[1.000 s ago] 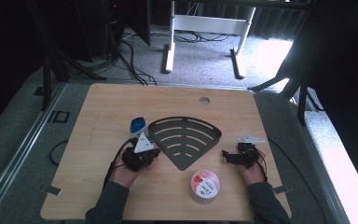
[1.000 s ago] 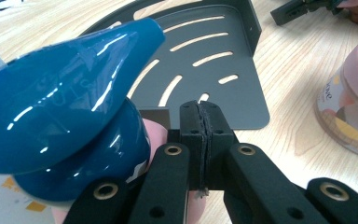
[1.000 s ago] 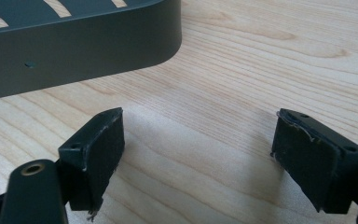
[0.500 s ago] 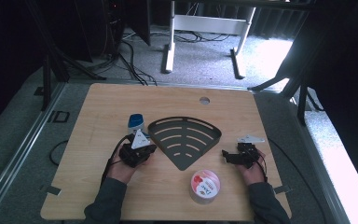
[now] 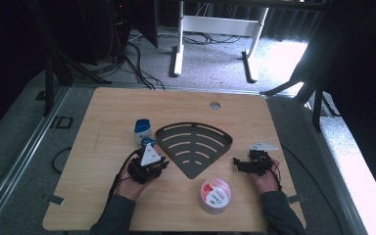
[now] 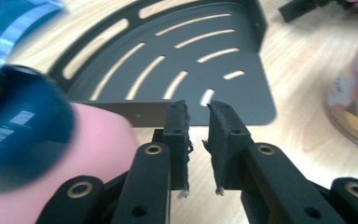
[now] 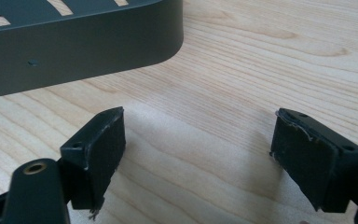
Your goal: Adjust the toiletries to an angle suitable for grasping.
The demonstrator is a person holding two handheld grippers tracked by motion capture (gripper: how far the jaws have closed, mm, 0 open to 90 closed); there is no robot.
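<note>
Table (image 5: pixel 103 112): pale wood, straight grain, with a small round hole near its far edge.
Rack (image 5: pixel 194 147): a dark grey metal piece shaped like a fan, cut with curved slots and edged by a low rim, lying flat at the middle of the table (its point faces the person).
Blue-capped tub (image 5: pixel 143 129): small, white-bodied with a glossy blue lid, standing upright just left of the rack and just beyond the left gripper; a second earlier it lay nearer the gripper's tip, and it now stands a little farther up the table.
Left gripper (image 6: pixel 197 122): black, with frayed rubber pads; its jaws have just been opening and stand a narrow gap apart with nothing between them, pointing at the rack's near edge. The blurred blue and pink shape at the left of the left gripper view sits beside the jaws, not in them.
Right gripper (image 7: pixel 198 140): jaws wide apart over bare wood, just short of the rack's rounded corner; it sits where it sat a second ago.
Round tin (image 5: pixel 215 195): pink and white lid, near the front edge between the two hands.
</note>
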